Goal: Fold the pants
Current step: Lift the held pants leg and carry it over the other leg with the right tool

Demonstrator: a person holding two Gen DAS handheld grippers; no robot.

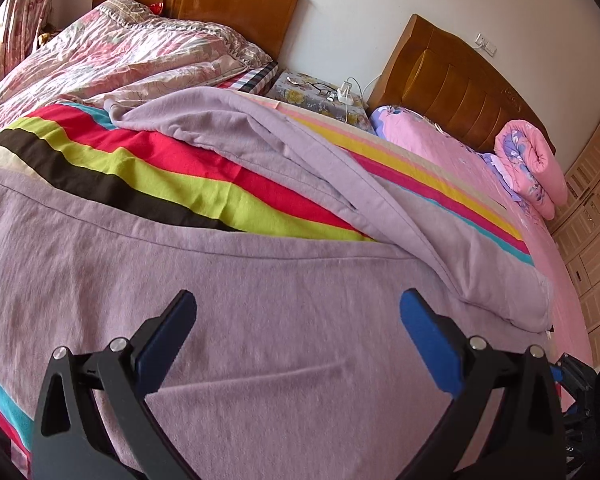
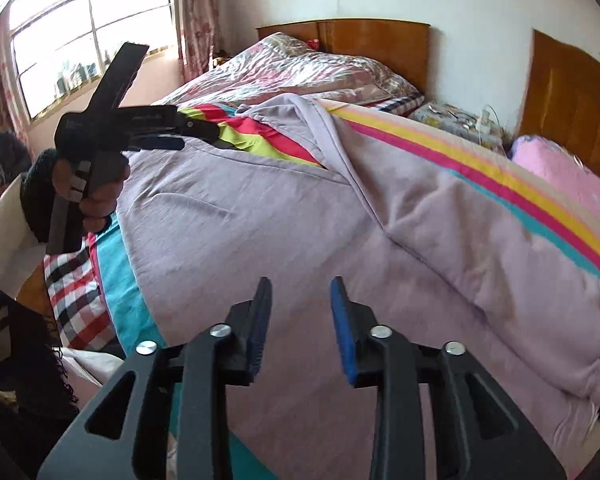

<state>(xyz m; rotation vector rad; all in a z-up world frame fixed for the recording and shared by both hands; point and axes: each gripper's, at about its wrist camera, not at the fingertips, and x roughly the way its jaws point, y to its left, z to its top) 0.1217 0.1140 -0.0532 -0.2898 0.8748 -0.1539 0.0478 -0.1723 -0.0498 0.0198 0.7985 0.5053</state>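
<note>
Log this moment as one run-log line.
task: fold pants | pants: spread on striped sheet, legs apart | left tool: open, empty | right tool: open, empty

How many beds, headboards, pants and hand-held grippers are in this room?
Beds: 2, one with the striped sheet, one with a floral quilt
Wooden headboards: 2
Lilac pants: 1
Grippers: 2, left gripper, right gripper
Total: 7
</note>
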